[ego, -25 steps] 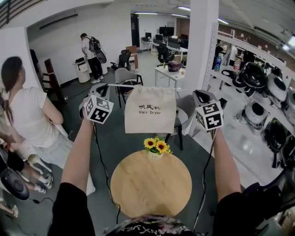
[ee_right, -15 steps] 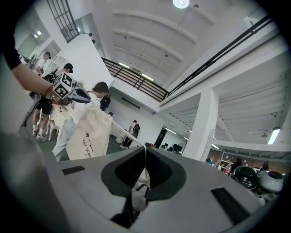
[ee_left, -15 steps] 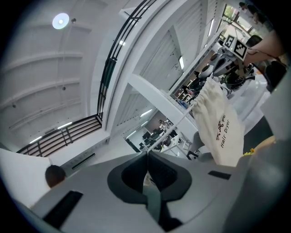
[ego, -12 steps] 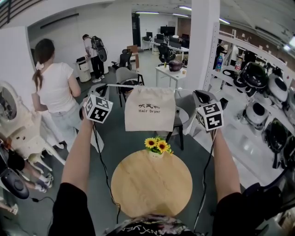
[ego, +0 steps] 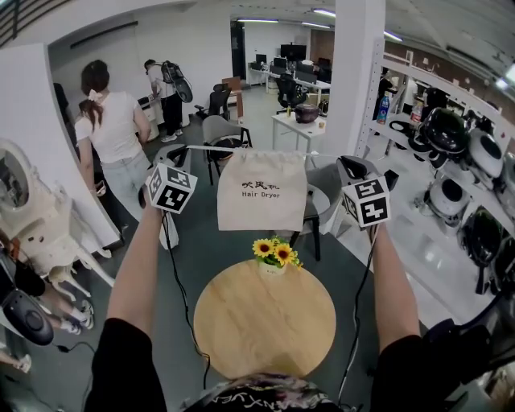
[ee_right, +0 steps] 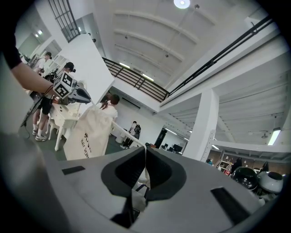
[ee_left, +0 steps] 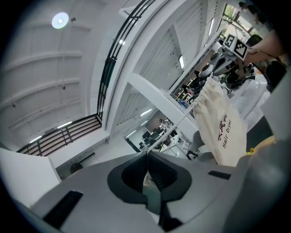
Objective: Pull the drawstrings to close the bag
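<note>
Left hand-held gripper [ego: 185,150] and right hand-held gripper [ego: 342,162] pinch drawstrings [ego: 208,148], bag [ego: 262,197] cinched.

Bright, even indoor light from ceiling strip lamps [ego: 256,22] and a round ceiling lamp [ee_left: 60,20] — shadows soft and faint. All views bend strongly at the edges; both gripper views carry a dark corner vignette, with the nearest foreground slightly soft.
</note>
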`<state>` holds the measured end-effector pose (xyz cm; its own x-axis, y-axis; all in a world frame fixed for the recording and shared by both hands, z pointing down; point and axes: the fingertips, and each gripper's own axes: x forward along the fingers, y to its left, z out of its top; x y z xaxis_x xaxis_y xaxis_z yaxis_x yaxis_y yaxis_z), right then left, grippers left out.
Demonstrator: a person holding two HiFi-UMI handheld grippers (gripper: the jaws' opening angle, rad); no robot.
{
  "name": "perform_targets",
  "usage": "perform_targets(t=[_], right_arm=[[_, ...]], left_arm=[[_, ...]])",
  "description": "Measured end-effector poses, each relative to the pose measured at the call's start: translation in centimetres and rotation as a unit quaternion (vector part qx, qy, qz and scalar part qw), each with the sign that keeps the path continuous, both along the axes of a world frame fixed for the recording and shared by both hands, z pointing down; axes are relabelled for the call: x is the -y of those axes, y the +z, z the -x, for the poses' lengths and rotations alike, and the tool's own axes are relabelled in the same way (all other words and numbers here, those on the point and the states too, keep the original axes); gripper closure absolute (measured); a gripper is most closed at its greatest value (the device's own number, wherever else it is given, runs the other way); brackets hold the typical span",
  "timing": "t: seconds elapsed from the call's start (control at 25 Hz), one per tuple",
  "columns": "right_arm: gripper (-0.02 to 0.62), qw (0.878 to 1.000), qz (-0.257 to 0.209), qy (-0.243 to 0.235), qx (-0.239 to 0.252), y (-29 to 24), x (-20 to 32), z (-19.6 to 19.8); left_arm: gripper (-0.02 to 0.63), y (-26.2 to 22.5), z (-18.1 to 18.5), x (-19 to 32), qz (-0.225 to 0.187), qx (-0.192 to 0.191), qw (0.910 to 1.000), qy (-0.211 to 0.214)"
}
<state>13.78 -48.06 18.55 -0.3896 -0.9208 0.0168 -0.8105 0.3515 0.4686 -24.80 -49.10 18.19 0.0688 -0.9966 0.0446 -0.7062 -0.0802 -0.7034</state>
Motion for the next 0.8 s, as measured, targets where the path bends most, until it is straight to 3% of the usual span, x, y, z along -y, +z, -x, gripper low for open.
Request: perform_targets(t=[0.8], right_arm=[[0.586, 1.000, -0.006, -0.003, -0.004, 0.30, 0.33, 0.44]], left_arm=[[0.586, 0.74, 0.45, 0.31, 0.009, 0.001, 0.9999, -0.006]])
